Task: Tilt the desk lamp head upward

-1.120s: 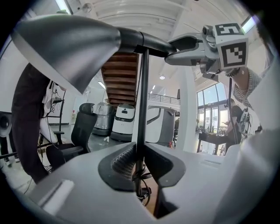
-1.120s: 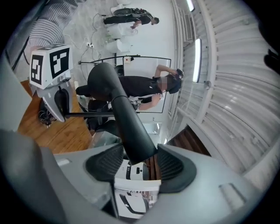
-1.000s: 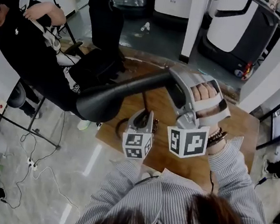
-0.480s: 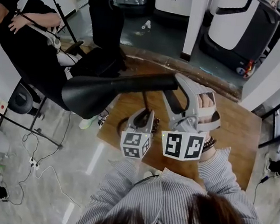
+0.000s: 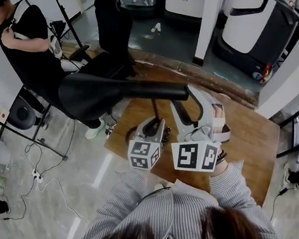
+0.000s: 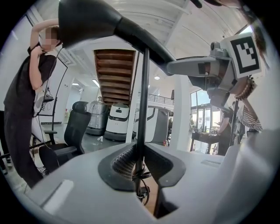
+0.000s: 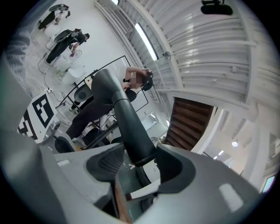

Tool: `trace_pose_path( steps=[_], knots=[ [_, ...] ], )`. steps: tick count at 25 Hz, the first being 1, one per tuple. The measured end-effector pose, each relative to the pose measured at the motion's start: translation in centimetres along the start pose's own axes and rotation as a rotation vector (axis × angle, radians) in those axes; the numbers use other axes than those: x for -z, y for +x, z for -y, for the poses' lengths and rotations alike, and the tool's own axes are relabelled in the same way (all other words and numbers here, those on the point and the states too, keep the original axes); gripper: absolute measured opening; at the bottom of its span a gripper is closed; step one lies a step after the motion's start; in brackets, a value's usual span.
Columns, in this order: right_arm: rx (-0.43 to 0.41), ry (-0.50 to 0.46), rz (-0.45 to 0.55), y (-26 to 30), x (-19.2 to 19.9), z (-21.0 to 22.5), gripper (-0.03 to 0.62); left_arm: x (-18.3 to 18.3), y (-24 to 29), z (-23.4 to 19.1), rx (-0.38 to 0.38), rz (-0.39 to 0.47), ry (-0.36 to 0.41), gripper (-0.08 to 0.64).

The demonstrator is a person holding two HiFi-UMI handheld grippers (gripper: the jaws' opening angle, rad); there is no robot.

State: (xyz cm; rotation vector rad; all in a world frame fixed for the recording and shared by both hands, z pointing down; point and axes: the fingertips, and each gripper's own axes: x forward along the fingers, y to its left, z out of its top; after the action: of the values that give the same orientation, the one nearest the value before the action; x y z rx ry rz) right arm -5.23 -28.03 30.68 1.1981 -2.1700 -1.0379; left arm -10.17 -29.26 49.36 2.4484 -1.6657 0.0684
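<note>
Standing at table, you are holding lamp with both grippers. Head is lying roughly level, reaching left beyond table edge, above floor. Neck is sitting between jaws of your right gripper, which are clamping it just behind head. Pole is standing upright; jaws of your left gripper are clamping it low down.

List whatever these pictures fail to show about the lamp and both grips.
Lamp base: head view, covered by the left gripper; left gripper view, below its own jaws.
Lamp head, underside: head view, turned away from the camera; lit or not, cannot tell.
Lamp head, tip: left gripper view, cut off by the top edge.
</note>
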Motion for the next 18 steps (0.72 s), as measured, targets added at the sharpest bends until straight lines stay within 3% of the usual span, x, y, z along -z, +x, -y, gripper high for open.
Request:
trace_pose_path(
  steps=[7, 18],
  knots=[
    [-0.011, 0.081, 0.006, 0.0, 0.1, -0.5, 0.222, -0.1, 0.0, -0.1, 0.001, -0.008, 0.000, 0.057],
    [-0.056, 0.310, 0.017, 0.0, 0.9, -2.1, 0.212, -0.1, 0.0, 0.0, 0.008, -0.018, -0.007, 0.057]
  ],
)
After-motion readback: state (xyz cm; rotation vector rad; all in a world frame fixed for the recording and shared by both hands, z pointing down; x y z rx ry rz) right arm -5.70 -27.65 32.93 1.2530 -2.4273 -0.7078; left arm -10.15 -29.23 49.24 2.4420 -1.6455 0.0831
